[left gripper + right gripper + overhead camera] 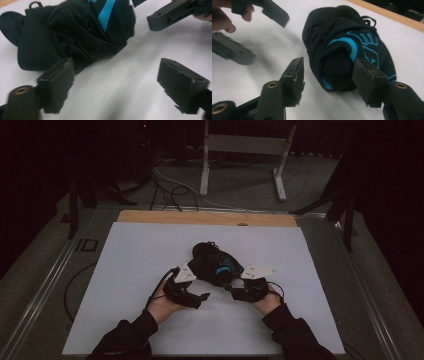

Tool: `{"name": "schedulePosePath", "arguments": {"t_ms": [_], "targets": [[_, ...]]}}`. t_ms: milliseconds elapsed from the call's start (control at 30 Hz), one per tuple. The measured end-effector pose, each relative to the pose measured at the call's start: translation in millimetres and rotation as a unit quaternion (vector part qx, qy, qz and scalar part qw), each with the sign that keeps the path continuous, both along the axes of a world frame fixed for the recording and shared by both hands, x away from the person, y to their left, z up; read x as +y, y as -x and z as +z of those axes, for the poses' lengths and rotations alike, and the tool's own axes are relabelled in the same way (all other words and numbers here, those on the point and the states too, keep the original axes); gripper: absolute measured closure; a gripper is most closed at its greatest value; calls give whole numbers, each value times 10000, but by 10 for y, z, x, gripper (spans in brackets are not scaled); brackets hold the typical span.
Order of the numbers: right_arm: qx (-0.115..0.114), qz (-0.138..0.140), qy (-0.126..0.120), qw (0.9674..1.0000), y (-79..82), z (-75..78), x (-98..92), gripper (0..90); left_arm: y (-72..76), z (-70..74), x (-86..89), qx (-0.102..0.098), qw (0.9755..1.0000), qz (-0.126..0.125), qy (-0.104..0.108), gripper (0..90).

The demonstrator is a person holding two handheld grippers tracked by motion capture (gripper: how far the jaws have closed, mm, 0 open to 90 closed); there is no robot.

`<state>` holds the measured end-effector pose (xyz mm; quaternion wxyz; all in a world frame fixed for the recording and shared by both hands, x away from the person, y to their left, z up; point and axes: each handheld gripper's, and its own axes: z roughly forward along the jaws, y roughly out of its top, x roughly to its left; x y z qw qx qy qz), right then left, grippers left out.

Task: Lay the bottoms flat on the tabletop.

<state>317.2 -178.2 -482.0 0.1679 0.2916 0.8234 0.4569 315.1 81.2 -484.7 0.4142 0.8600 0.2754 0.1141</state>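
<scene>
A crumpled black garment [215, 262] with a light blue print lies bunched in the middle of the white board [135, 270]. My left gripper [202, 296] sits low at its near left edge. In the left gripper view the garment [75, 32] lies ahead and to the left, and the left gripper [117, 85] stands open over bare board. My right gripper [231, 288] is at the garment's near right side. In the right gripper view the right gripper [331, 81] is open, and the garment's [342, 50] near end lies between its jaws, close to the right pad.
A wooden strip [200, 217] borders the board's far edge. Beyond it on the floor stand a white metal frame [240, 145] and loose cables [165, 185]. The other gripper's jaw [170, 12] shows at the upper right of the left gripper view.
</scene>
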Motion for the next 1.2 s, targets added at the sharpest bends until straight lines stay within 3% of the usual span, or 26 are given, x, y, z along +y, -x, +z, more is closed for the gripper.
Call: {"name": "schedulePosePath", "arguments": {"t_ms": [33,67,167,233,333,400,433,533,667,700,900,1000,1100,1200], "targets": [[0,0,0,10000,0,0,0,428,0,0,0,0,10000,0,0,160],[68,-23,75,9999,-29,-57,42,434,-80,-99,-69,128,9997,-14,-206,192],[137,-68,132,9998,-52,-89,68,437,-120,-147,-111,192,9995,-25,-251,227],[183,-123,197,9996,-71,-127,107,449,-161,-189,-155,232,9992,-33,-315,310],[118,-365,362,9986,-122,-171,151,639,-216,-244,-220,192,9988,42,-446,352],[88,-395,367,9985,-130,-170,151,688,-255,-266,-250,201,9984,129,-504,369],[24,-459,400,9981,-138,-162,145,802,-274,-274,-266,193,9982,212,-532,392],[35,-496,361,9981,-139,-155,141,823,-327,-291,-300,122,9973,450,-559,422],[-18,-432,438,9981,-134,-154,129,834,-382,-308,-323,73,9970,564,-529,427],[-69,-447,457,9979,-133,-144,112,839,-427,-325,-342,46,9962,624,-604,426],[-273,-614,466,9966,-159,-59,10,842,-515,-354,-403,-26,9951,656,-737,426],[-312,-728,318,9963,-189,-11,-75,842,-560,-382,-420,-3,9954,635,-715,440],[-310,-766,310,9961,-191,-26,-103,842,-580,-379,-436,66,9960,615,-647,555],[-308,-748,339,9961,-190,-47,-111,842,-561,-350,-453,-47,9955,633,-710,831]]}}
